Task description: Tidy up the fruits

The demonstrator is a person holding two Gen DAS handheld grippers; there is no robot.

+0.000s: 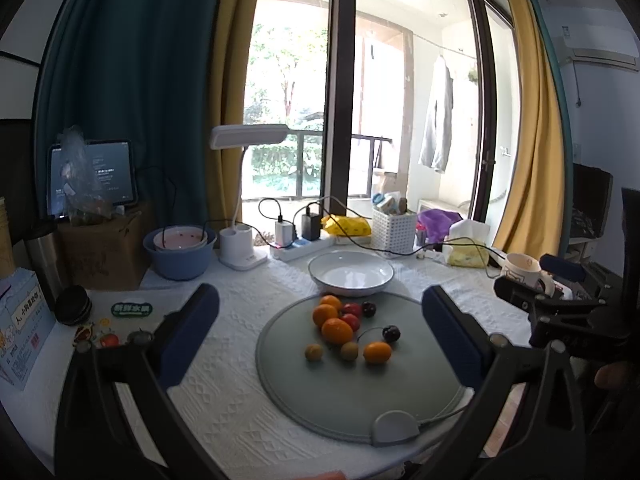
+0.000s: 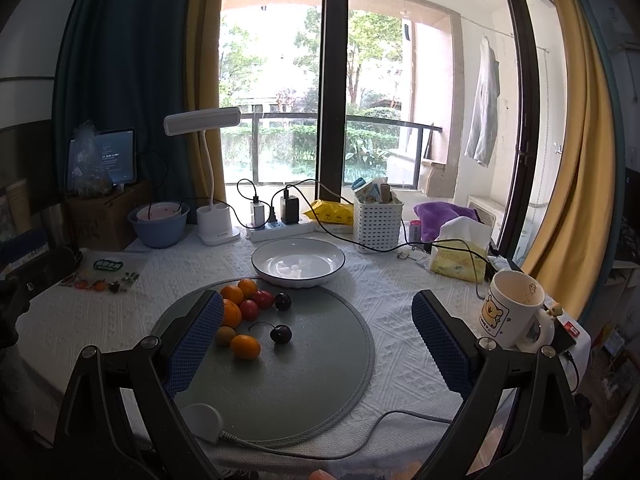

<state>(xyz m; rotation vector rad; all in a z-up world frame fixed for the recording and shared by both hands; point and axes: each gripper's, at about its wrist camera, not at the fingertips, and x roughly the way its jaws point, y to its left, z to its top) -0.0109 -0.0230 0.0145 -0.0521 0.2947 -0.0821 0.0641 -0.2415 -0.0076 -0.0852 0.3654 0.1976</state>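
Several small fruits lie on a round grey-green mat (image 1: pixel 360 392) (image 2: pixel 288 380): orange kumquats (image 1: pixel 337 330) (image 2: pixel 245 346), red cherry tomatoes (image 1: pixel 352 309) (image 2: pixel 263 299), dark cherries (image 1: pixel 391 333) (image 2: pixel 281 334) and brownish longans (image 1: pixel 349 351) (image 2: pixel 225 335). An empty white plate (image 1: pixel 351 273) (image 2: pixel 298 262) sits just behind the mat. My left gripper (image 1: pixel 320 320) is open above the mat's near side, with the fruits between its fingers further ahead. My right gripper (image 2: pixel 318 316) is open too; its left finger (image 2: pixel 196 340) hides part of the fruit pile. Both hold nothing.
A mug (image 2: pixel 514 308) (image 1: pixel 522 272) stands at the table's right edge. Behind the plate are a power strip with chargers (image 2: pixel 280 226), a desk lamp (image 2: pixel 214 216), a blue bowl (image 2: pixel 158 222), a white basket (image 2: pixel 378 218) and tissues (image 2: pixel 460 254). A cable (image 2: pixel 360 430) trails from the mat's front.
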